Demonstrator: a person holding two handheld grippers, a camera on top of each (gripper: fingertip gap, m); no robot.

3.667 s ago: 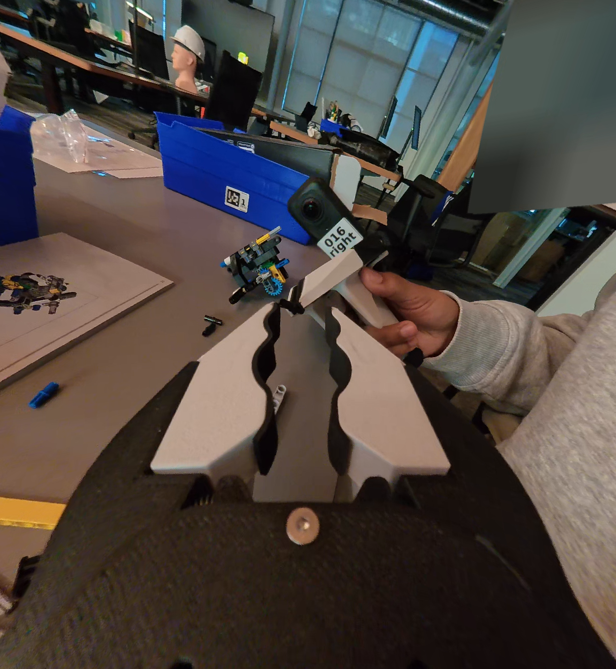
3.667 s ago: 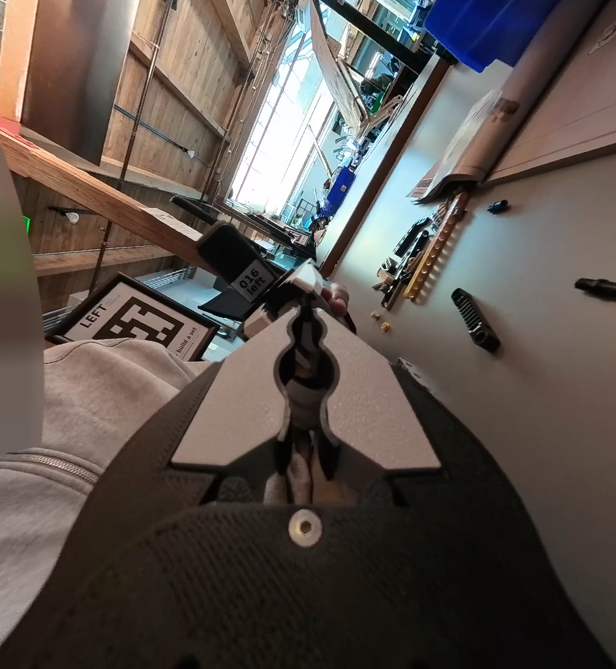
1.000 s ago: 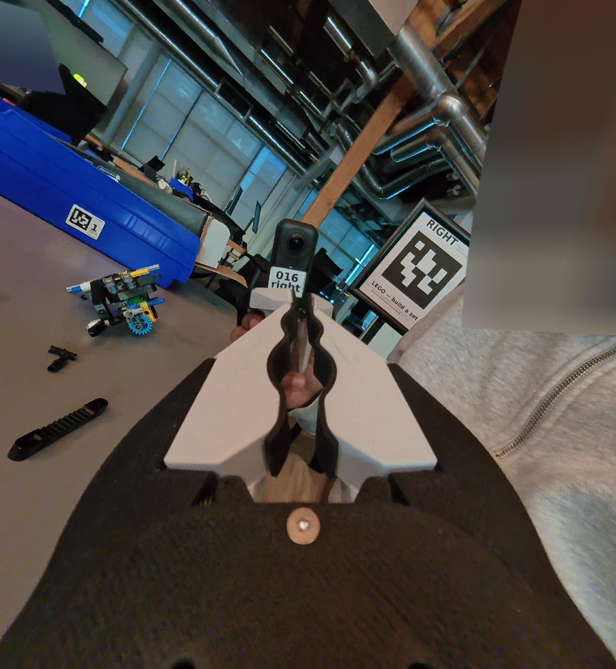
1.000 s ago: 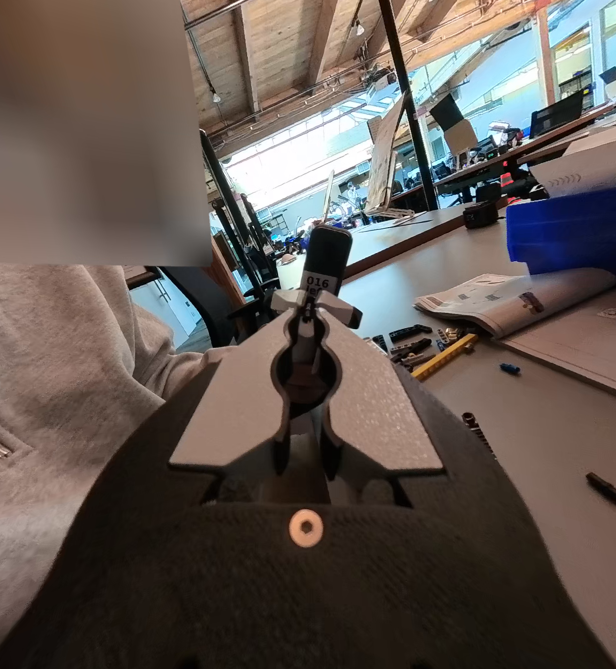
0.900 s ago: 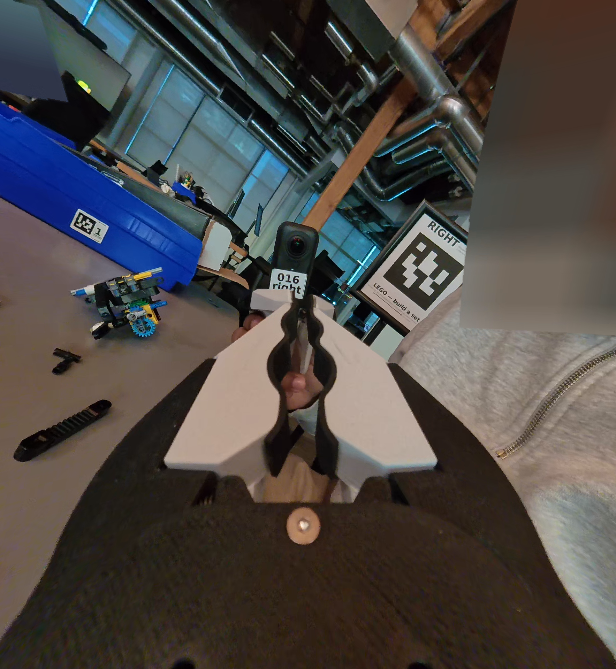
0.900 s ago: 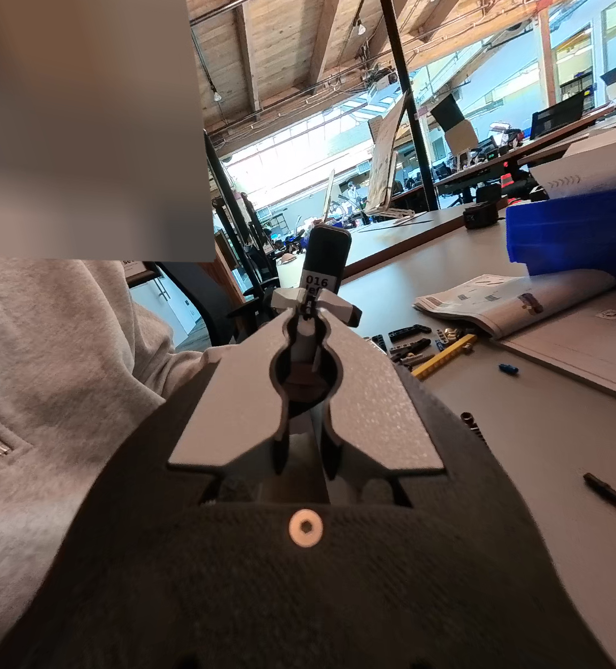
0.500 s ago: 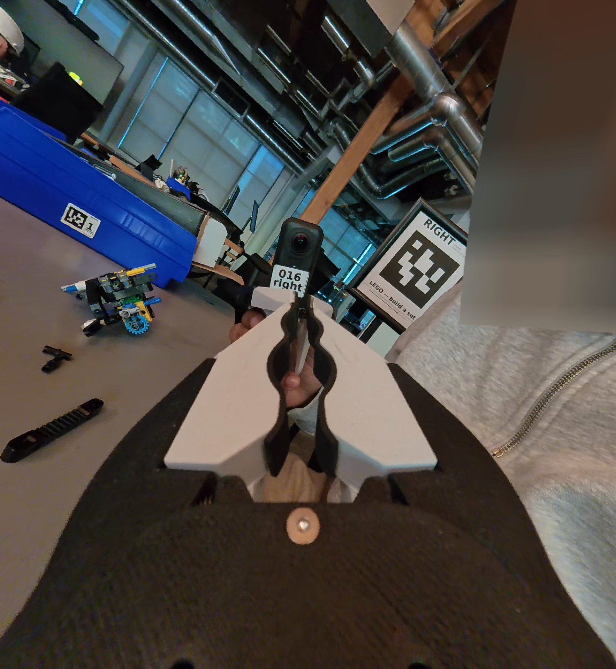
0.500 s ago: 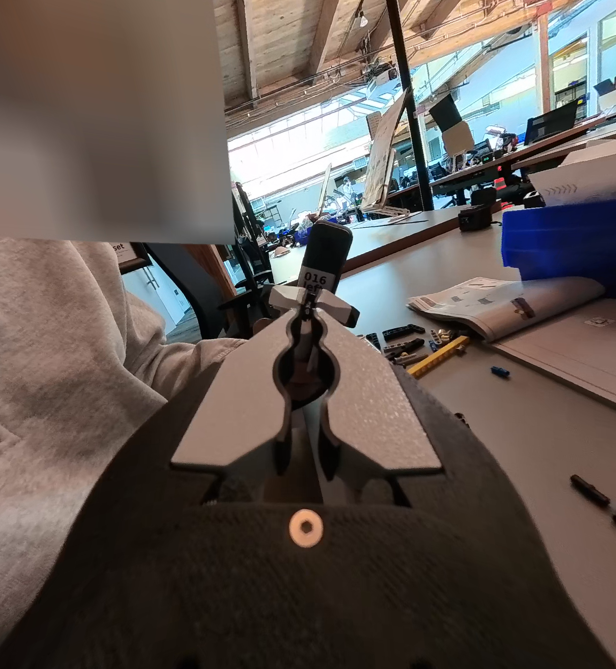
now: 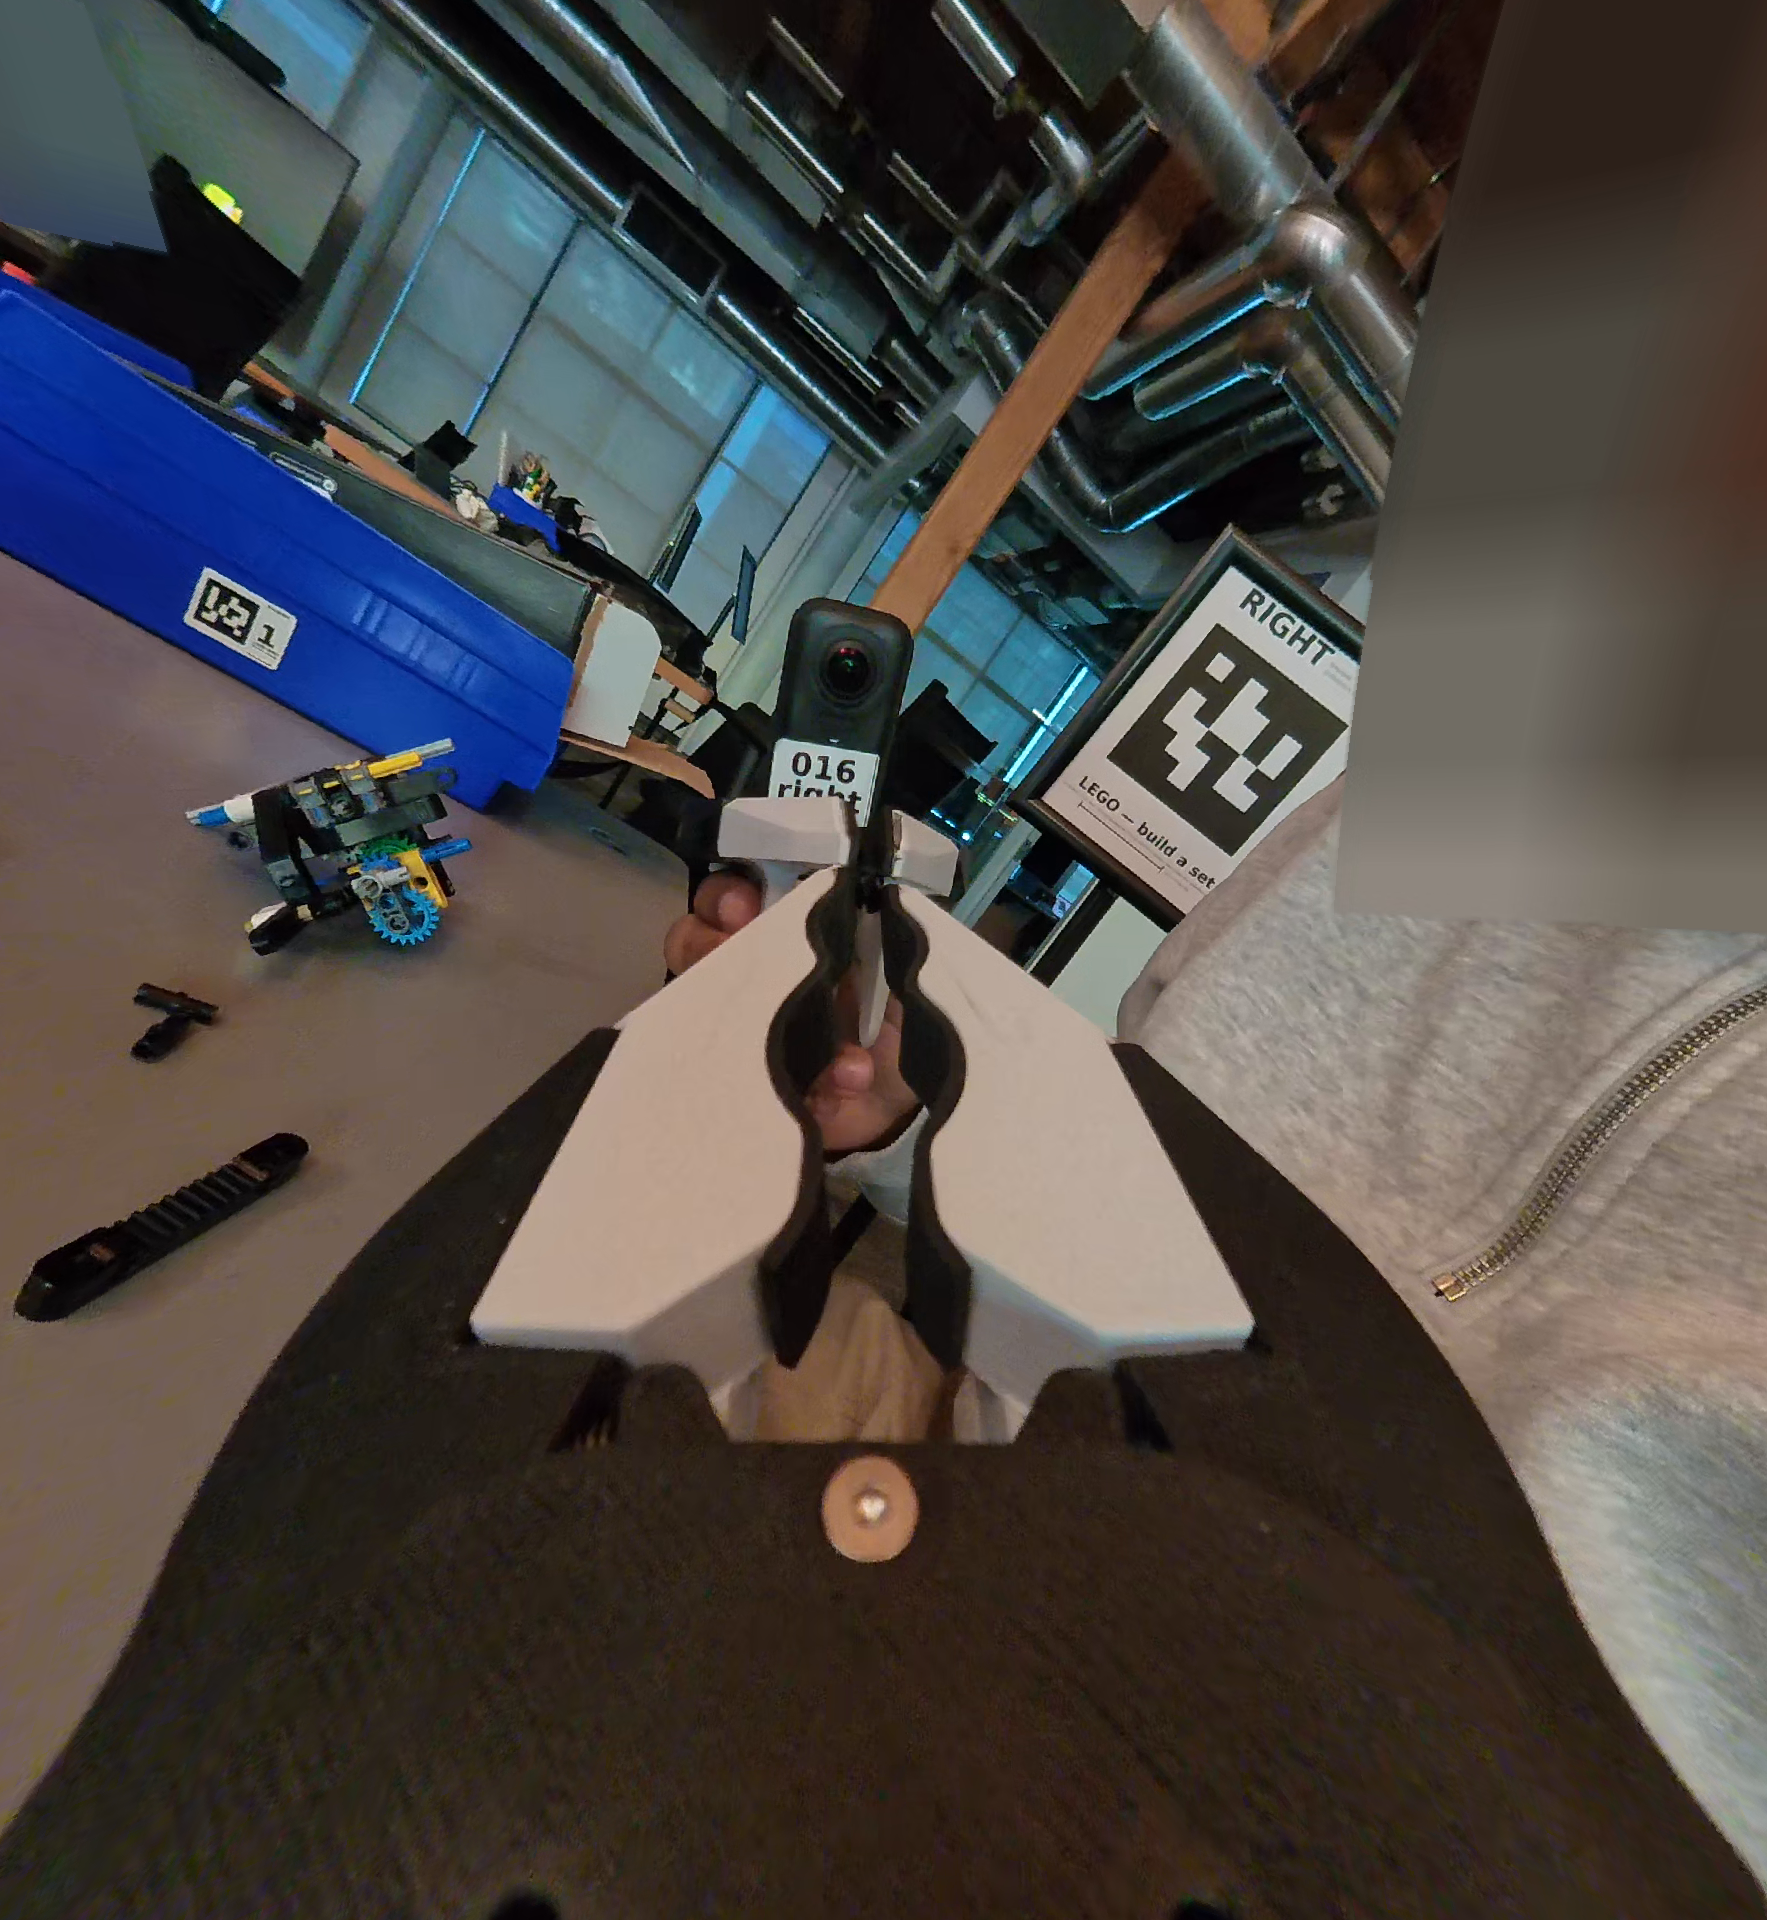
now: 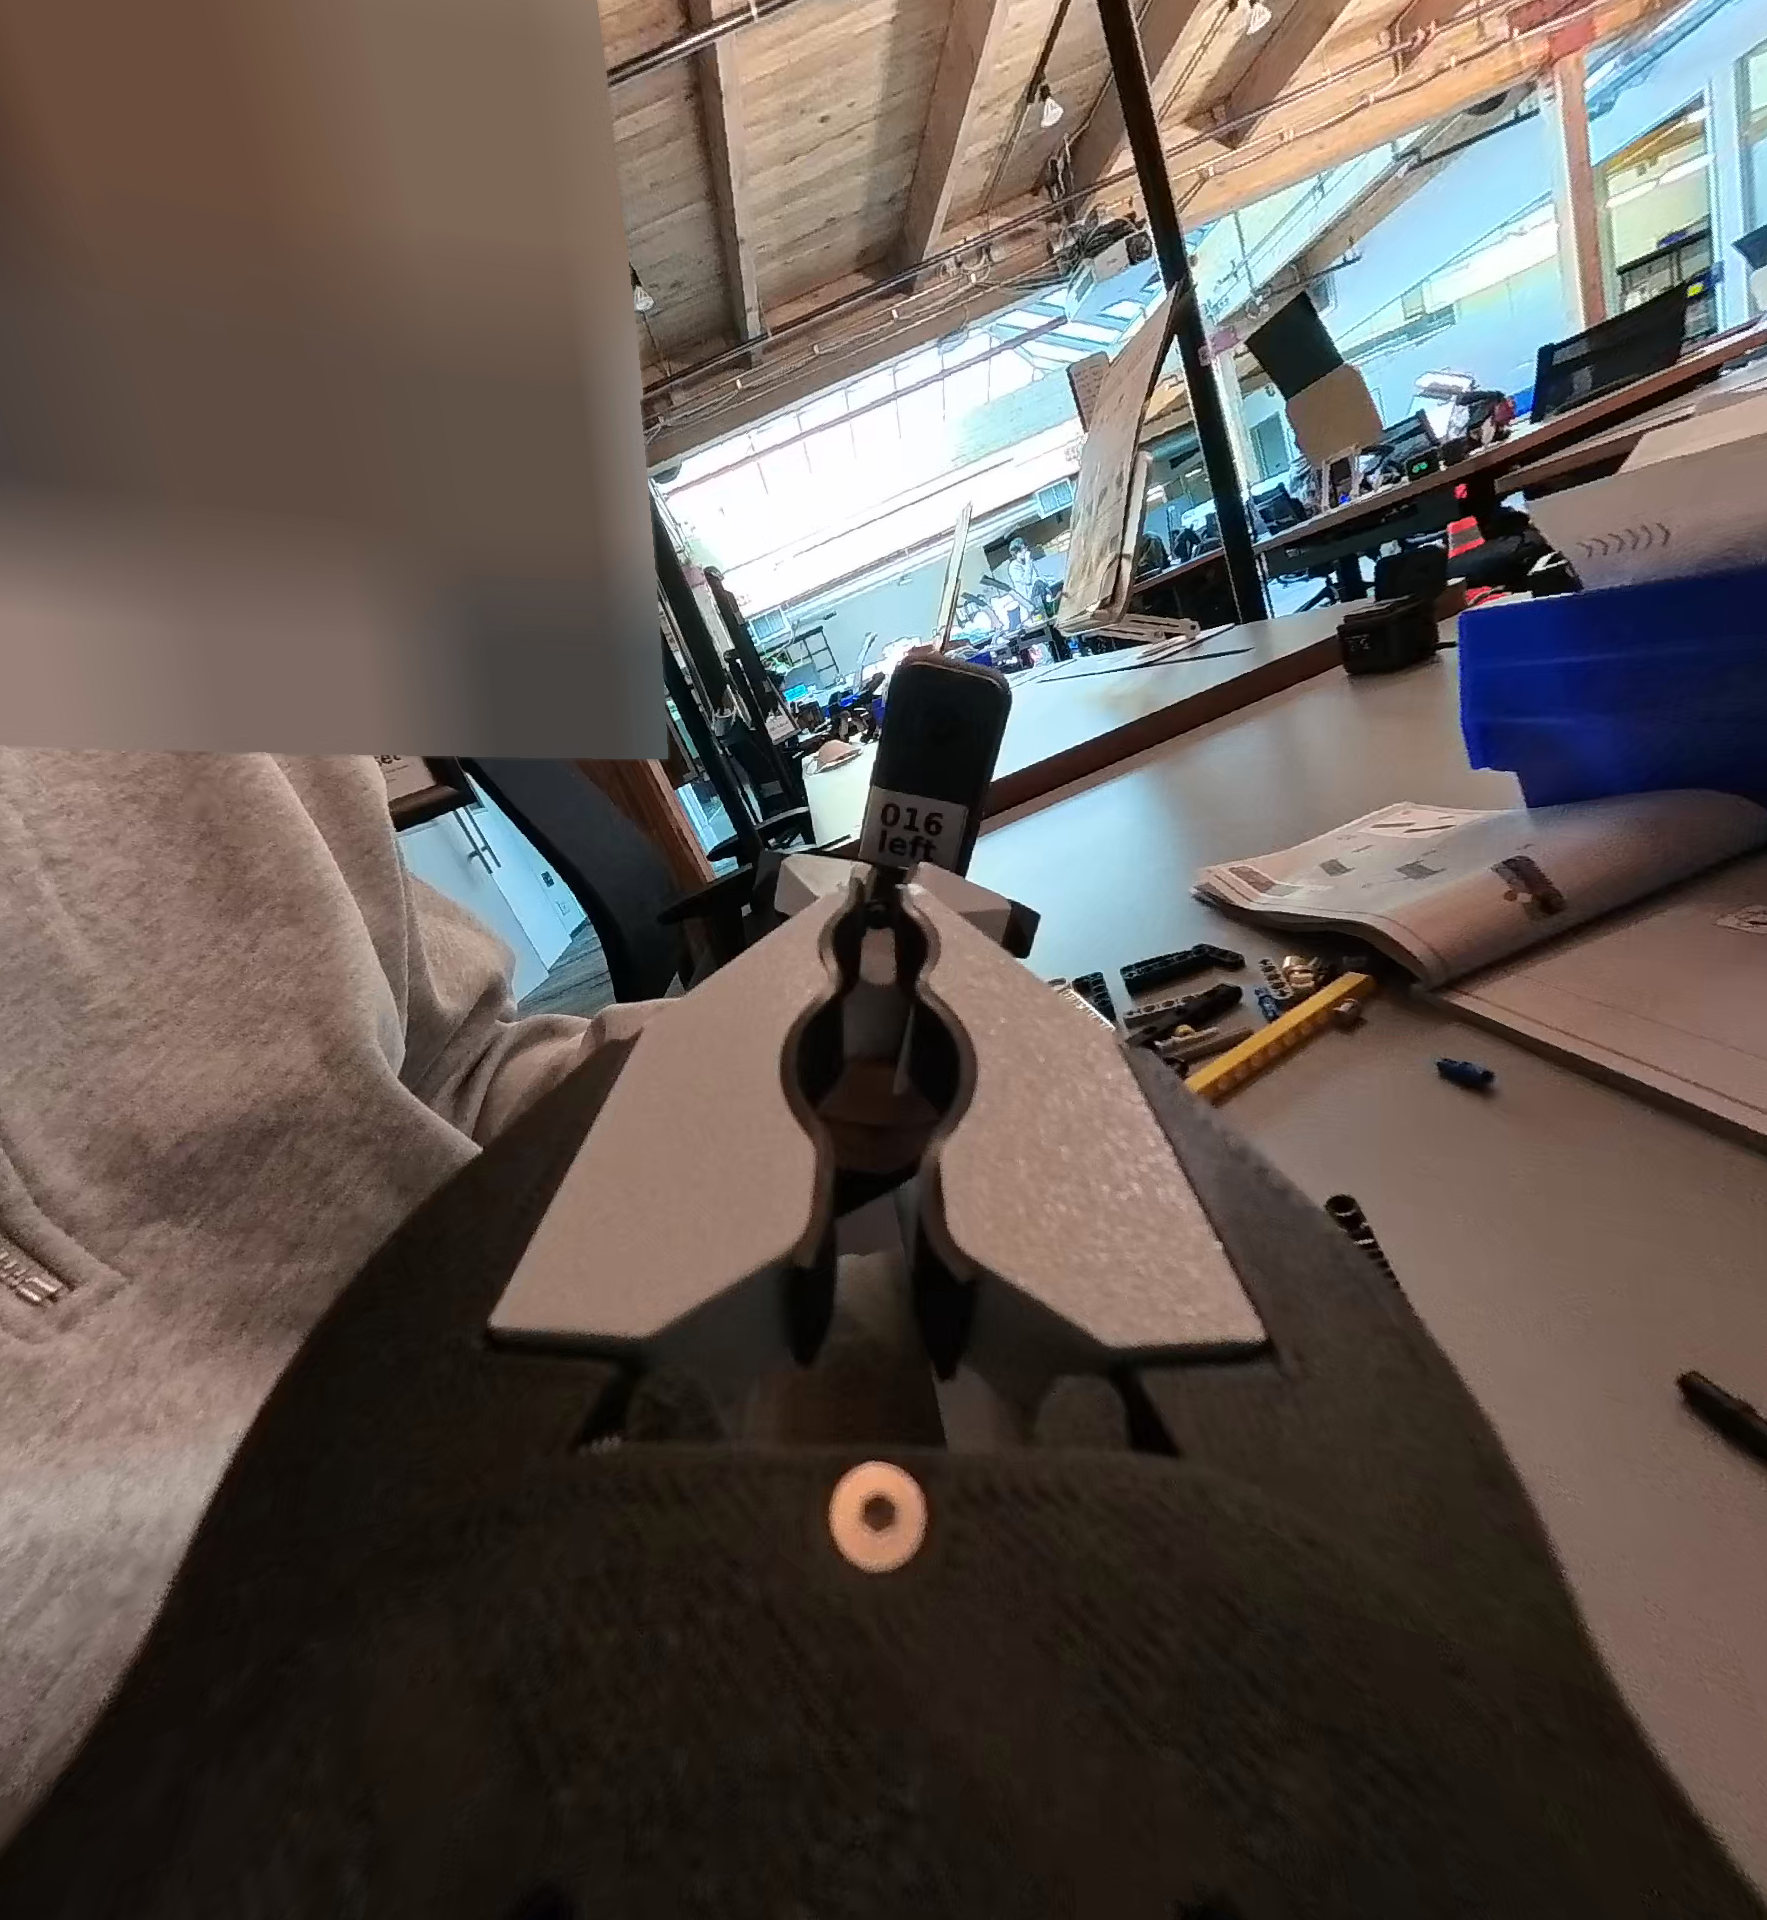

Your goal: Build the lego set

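Note:
Both grippers are held above the grey table (image 9: 463, 1081), facing each other tip to tip. My left gripper (image 9: 863, 894) is shut, and a small dark Lego piece (image 9: 868, 885) shows at its tips. My right gripper (image 10: 884, 904) is shut too, on a small dark piece that is mostly hidden. The right gripper also shows head-on in the left wrist view (image 9: 843, 844), held by a hand. The left gripper shows likewise in the right wrist view (image 10: 894, 899). The part-built Lego model (image 9: 349, 842) stands on the table at the left.
A black gear rack (image 9: 157, 1216) and black pins (image 9: 172, 1018) lie left of the grippers. A blue bin (image 9: 235, 582) stands behind the model. In the right wrist view, an open instruction booklet (image 10: 1461, 883), a yellow beam (image 10: 1274, 1039), black beams (image 10: 1170, 987) and a blue pin (image 10: 1464, 1073) lie on the table. The tips of both grippers are at nearly the same place. The part-built Lego model (image 9: 349, 842) is about 20 cm from both grippers' fingertips.
Since 3.7 s ago my left gripper has shut, and both grippers have lifted off the table to meet tip to tip. Over the last second they have barely moved.

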